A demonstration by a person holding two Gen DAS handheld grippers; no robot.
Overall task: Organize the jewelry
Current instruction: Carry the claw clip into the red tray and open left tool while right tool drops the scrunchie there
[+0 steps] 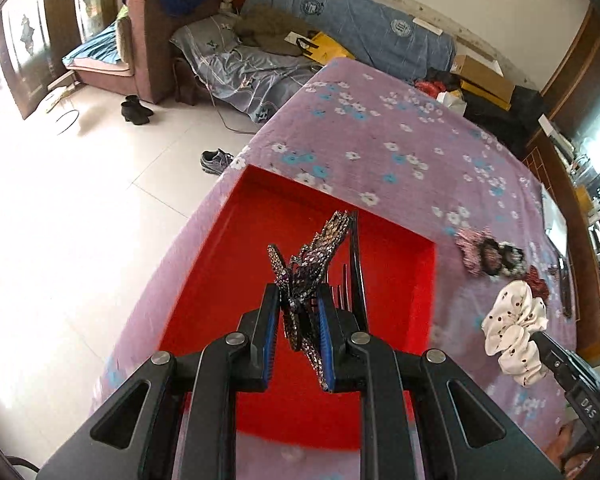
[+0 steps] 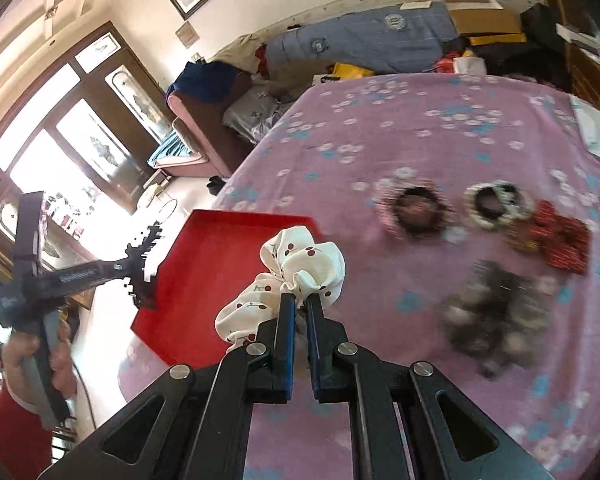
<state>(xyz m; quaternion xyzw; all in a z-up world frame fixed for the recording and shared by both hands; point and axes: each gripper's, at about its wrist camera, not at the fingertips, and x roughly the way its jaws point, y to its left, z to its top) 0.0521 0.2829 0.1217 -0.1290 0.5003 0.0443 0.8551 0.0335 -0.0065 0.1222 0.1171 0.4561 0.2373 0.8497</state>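
My left gripper (image 1: 298, 300) is shut on a dark rhinestone hair comb (image 1: 320, 252) and holds it above the red tray (image 1: 220, 272). The left gripper also shows at the left of the right wrist view (image 2: 140, 272), by the tray's left edge. My right gripper (image 2: 299, 300) is shut on a white cherry-print scrunchie (image 2: 300, 264), held above the table near the tray's (image 2: 204, 264) right side. The same scrunchie shows at the right of the left wrist view (image 1: 516, 328).
The table has a pink floral cloth (image 2: 420, 128). On it lie a pink scrunchie (image 2: 416, 212), a black-and-white one (image 2: 496, 204), a red bow (image 2: 556, 240) and a grey furry piece (image 2: 496, 320). A sofa (image 1: 148, 40) and shoes (image 1: 216, 160) are beyond the table's edge.
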